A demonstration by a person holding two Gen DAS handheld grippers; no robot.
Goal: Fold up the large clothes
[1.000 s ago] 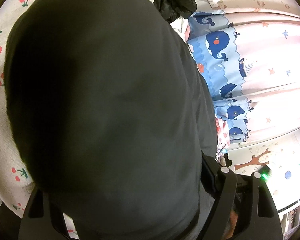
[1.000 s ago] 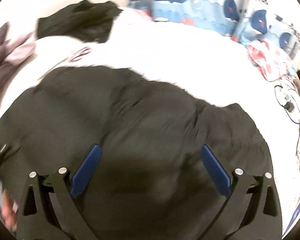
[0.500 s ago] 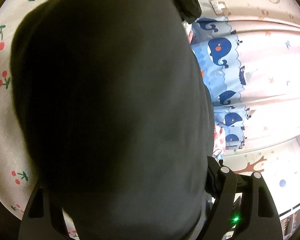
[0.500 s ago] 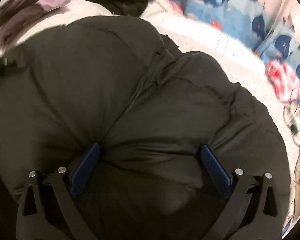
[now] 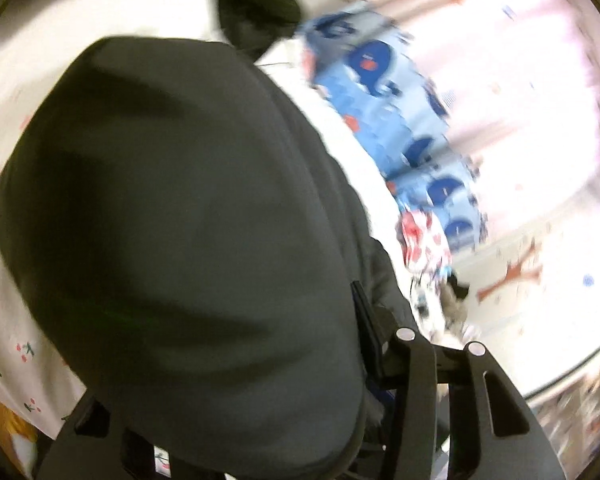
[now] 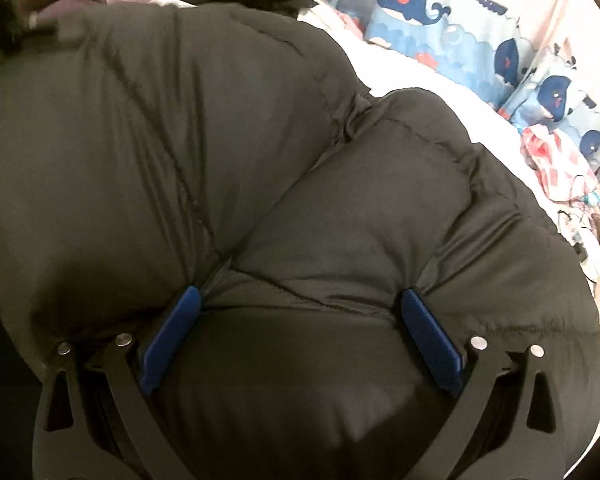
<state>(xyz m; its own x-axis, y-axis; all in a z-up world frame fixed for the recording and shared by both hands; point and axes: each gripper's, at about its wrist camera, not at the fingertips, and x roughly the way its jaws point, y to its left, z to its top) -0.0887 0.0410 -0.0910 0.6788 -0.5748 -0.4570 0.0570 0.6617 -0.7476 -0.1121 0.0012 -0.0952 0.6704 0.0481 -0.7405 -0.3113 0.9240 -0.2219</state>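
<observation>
Black puffer jacket (image 6: pixel 260 184) on the bed (image 6: pixel 420 76) fills your right claw (image 6: pixel 300 320), pads pressing its padding; your left claw (image 5: pixel 228 360) has just been closing on it.

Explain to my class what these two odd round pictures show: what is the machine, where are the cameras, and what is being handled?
There is no robot here. A person holds a two-finger gripper in each hand, and each gripper carries a wide-angle camera looking forward along its fingers, hence the round, bent views. One picture comes from the left gripper, the other from the right gripper. Both are over a black puffy jacket lying on a white bed beside whale-print cushions. The right jaws stand wide, with the jacket bulging between the blue pads. The left jaws have just been closing with the jacket between them, but it hides the pads, so a grip is unclear.
</observation>
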